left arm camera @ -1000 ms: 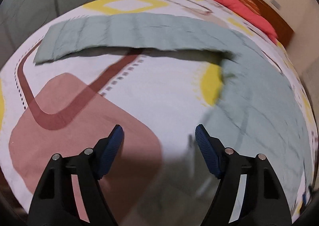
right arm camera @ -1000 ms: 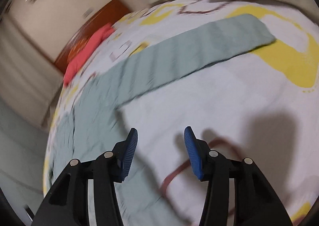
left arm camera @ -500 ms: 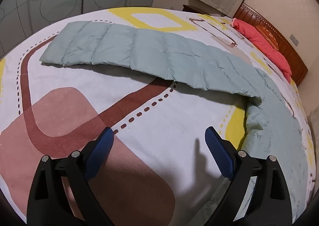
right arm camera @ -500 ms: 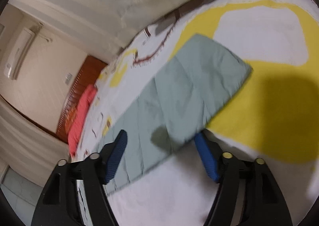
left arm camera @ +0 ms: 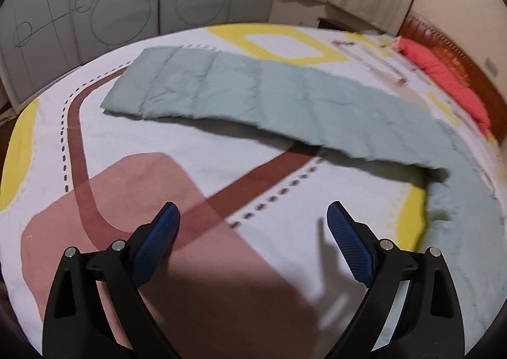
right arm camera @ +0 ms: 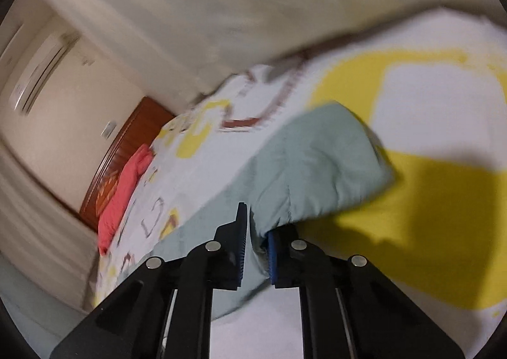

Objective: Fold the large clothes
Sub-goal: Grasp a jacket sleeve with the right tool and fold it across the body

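Right gripper (right arm camera: 255, 232) is just clamping down on the green quilted sleeve's (right arm camera: 317, 165) end, center frame; left gripper (left arm camera: 253, 226) is hanging wide open, empty, over the bedsheet (left arm camera: 206, 150). Next it's probably folding that sleeve inward.

My left gripper (left arm camera: 253, 219) hangs over the patterned bedsheet (left arm camera: 190, 150), jaws spread wide with nothing between the blue pads (left arm camera: 348, 241). Beyond them the pale green quilted garment (left arm camera: 285, 99) lies flat in a long strip across the bed, bending toward the right edge. A red pillow (left arm camera: 443, 80) sits against the wooden headboard (left arm camera: 469, 73). Frosted wardrobe doors (left arm camera: 126, 1) stand behind the bed.
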A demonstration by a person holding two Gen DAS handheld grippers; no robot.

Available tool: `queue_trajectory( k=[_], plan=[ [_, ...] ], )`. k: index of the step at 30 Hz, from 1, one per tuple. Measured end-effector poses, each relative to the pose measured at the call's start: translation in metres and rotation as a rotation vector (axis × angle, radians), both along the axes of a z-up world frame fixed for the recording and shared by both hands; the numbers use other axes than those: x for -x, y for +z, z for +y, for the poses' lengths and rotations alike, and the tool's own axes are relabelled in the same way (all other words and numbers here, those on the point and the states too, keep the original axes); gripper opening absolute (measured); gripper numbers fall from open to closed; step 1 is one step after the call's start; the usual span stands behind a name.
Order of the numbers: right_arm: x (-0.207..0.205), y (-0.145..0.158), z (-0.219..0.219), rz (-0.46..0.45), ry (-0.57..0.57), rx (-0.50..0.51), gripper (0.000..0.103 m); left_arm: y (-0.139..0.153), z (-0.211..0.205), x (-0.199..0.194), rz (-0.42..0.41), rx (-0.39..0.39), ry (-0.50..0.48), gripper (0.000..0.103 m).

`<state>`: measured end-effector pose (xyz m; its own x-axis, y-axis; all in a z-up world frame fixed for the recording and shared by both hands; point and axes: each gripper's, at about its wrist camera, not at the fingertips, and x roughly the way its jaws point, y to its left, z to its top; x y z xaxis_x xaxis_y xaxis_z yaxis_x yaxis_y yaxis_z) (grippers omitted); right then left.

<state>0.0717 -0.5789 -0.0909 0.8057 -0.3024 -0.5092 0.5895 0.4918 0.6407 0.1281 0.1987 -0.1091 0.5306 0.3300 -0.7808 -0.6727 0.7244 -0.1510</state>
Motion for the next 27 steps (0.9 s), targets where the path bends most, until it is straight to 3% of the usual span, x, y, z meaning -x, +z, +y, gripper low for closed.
queue_trajectory(
  k=[4, 11, 22, 27],
  plan=[
    [-0.032, 0.035, 0.046, 0.013, 0.122, 0.119, 0.009, -0.002, 0.003, -0.004, 0.038, -0.046, -0.005, 0.094],
    [-0.108, 0.065, 0.156, 0.040, 0.376, 0.253, 0.006, -0.011, 0.013, -0.010, 0.093, -0.067, -0.026, 0.101],
    [-0.203, 0.051, 0.327, 0.085, 0.722, 0.331, 0.005, -0.013, 0.011, -0.004, 0.071, -0.077, -0.032, 0.101],
    [-0.217, 0.032, 0.394, 0.149, 0.891, 0.368, 0.005, -0.013, 0.010, -0.003, 0.070, -0.081, -0.031, 0.101]
  ],
)
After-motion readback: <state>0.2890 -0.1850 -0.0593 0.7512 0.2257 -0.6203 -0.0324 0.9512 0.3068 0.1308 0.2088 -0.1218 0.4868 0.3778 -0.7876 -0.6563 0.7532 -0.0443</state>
